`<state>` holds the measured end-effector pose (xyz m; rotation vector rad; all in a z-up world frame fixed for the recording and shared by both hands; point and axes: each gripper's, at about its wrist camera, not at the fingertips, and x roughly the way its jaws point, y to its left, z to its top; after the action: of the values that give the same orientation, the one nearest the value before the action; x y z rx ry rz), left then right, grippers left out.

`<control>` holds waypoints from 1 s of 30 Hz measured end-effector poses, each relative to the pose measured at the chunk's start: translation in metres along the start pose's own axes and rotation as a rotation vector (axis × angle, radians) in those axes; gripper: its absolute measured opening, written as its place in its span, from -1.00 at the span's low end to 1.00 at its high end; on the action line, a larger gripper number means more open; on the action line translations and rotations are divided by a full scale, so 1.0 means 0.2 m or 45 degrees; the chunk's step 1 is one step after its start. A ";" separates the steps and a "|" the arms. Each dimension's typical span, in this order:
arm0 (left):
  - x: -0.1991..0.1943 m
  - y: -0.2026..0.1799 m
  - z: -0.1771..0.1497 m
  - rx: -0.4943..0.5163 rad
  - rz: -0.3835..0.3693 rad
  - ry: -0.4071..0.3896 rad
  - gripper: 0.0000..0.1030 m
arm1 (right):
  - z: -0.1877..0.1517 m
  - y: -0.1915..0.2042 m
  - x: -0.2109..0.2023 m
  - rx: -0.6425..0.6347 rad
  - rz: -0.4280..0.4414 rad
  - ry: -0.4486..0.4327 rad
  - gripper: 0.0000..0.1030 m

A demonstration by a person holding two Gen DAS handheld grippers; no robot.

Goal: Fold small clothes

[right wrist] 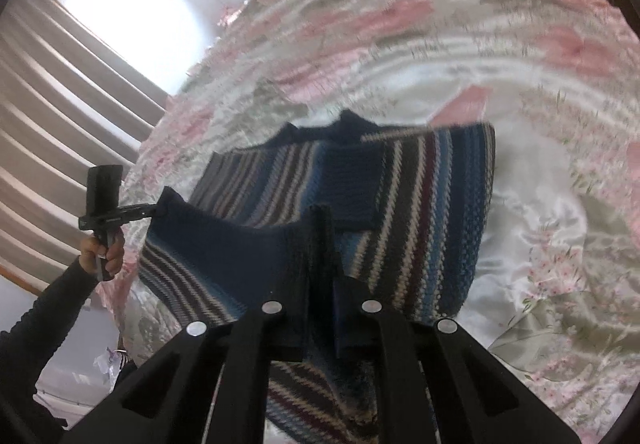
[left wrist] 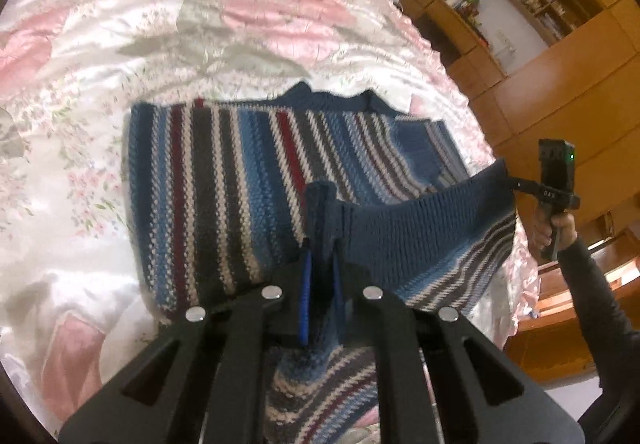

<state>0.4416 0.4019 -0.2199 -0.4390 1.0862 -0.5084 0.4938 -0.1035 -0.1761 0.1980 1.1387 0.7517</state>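
A small knitted sweater [left wrist: 224, 180] with blue, white, grey and dark red stripes lies on a flowered bedspread [left wrist: 120, 24]. Its solid blue hem [left wrist: 420, 220] is lifted off the bed and stretched between both grippers. My left gripper [left wrist: 320, 212] is shut on one corner of the hem. My right gripper [right wrist: 320, 228] is shut on the other corner, and it also shows from outside as the right gripper [left wrist: 516, 182] held by a hand [left wrist: 552, 228]. The sweater [right wrist: 420, 212] lies partly folded, with the blue collar [right wrist: 348, 124] at the far side.
Wooden cabinets and shelves [left wrist: 540, 24] stand beyond the bed's right edge. Curtains [right wrist: 60, 104] and a bright window [right wrist: 128, 4] are on the other side. The bedspread [right wrist: 520, 64] spreads wide past the sweater. The person's dark sleeve [right wrist: 48, 308] holds the left gripper [right wrist: 154, 210].
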 end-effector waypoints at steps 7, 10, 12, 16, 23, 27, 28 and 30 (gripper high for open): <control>-0.13 -0.05 0.11 0.010 0.023 -0.087 -0.87 | 0.13 0.11 -0.12 -0.043 -0.039 -0.079 -0.84; -0.16 -0.05 0.20 -0.017 0.042 -0.114 -0.87 | 0.21 0.13 -0.12 -0.034 -0.064 -0.111 -0.84; -0.17 -0.03 0.28 -0.040 0.064 -0.140 -0.87 | 0.28 0.12 -0.10 -0.023 -0.105 -0.126 -0.84; -0.15 0.00 0.43 -0.082 0.096 -0.164 -0.87 | 0.41 0.06 -0.04 0.039 -0.167 -0.139 -0.84; 0.13 0.14 0.55 -0.174 0.226 -0.044 -0.87 | 0.51 -0.10 0.23 0.126 -0.317 -0.023 -0.84; 0.21 0.20 0.55 -0.197 0.250 -0.038 -0.87 | 0.51 -0.15 0.33 0.130 -0.356 -0.014 -0.84; 0.21 0.21 0.55 -0.205 0.247 -0.048 -0.87 | 0.52 -0.15 0.32 0.129 -0.352 -0.028 -0.84; 0.19 0.21 0.57 -0.196 0.246 -0.065 -0.87 | 0.54 -0.14 0.31 0.123 -0.354 -0.049 -0.84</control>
<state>0.5676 0.4228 -0.2252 -0.4735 1.1090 -0.2432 0.6141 -0.0621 -0.1895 0.1309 1.1388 0.4452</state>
